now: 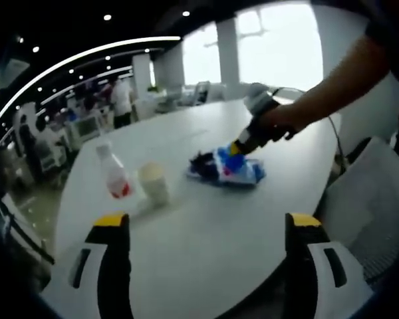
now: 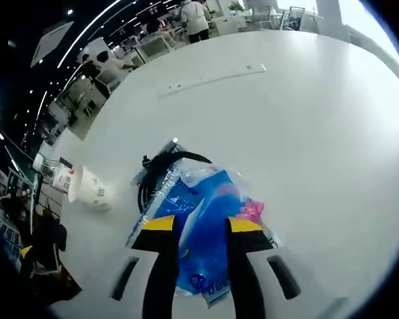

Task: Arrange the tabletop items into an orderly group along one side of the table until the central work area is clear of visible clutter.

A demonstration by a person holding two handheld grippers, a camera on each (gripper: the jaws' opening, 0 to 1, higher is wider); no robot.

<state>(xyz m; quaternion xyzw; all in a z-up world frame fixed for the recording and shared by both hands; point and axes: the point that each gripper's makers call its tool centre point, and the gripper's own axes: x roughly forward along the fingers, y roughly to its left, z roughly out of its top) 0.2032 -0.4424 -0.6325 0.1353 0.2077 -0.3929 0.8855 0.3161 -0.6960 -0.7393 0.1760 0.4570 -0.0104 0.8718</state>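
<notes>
A blue and pink plastic bag (image 2: 203, 229) lies on the white table (image 2: 306, 113), with a coiled black cable (image 2: 161, 169) against its far side. My right gripper (image 2: 203, 226) has its two yellow-tipped jaws pressed on the bag's sides, shut on it. In the left gripper view a hand holds the right gripper (image 1: 243, 143) down on the bag (image 1: 236, 171). My left gripper (image 1: 206, 222) hovers wide open over the near table, holding nothing. Ahead of it stand a paper cup (image 1: 153, 183) and a small bottle with a red label (image 1: 114, 173).
The cup (image 2: 90, 189) and bottle (image 2: 56, 174) sit near the table's edge, left of the bag. A white chair (image 1: 379, 199) stands by the table's right side. People and desks fill the office behind (image 2: 194, 16). The far table surface (image 1: 206, 126) is bare.
</notes>
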